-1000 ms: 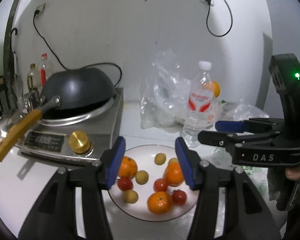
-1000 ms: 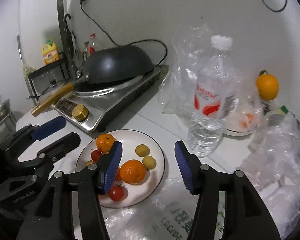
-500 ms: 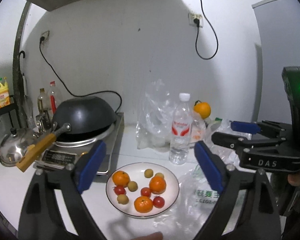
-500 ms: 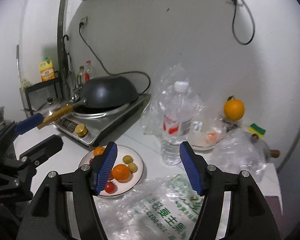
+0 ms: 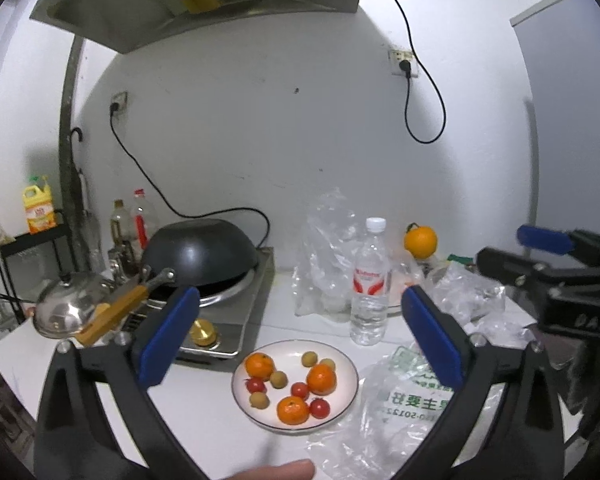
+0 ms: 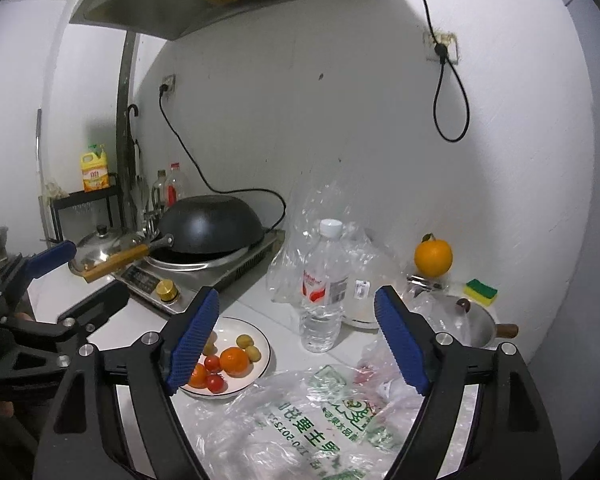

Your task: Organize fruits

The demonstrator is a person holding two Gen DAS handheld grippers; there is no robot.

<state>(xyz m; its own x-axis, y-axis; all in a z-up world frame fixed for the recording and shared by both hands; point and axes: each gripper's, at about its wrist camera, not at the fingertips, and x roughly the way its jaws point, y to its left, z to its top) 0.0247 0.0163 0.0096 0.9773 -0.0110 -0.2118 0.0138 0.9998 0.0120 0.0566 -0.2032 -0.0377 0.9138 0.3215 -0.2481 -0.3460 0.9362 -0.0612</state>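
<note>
White kitchen surface: the plate of fruits sits low centre, a lone orange (likely a straggler) at right. Left hand-held gripper and right hand-held gripper, jaws just opening, gape wide, empty. Approach one fruit squarely, closing gently.

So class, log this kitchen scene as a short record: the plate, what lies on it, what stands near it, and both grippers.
plate: white, on the counter, in front of the stove
on plate: three oranges, three tomatoes, four small yellow-green fruits
bottle: upright behind the plate
bag: printed, beside the plate
left gripper: open, empty, jaws just widened
right gripper: open, empty, jaws just widened
</note>
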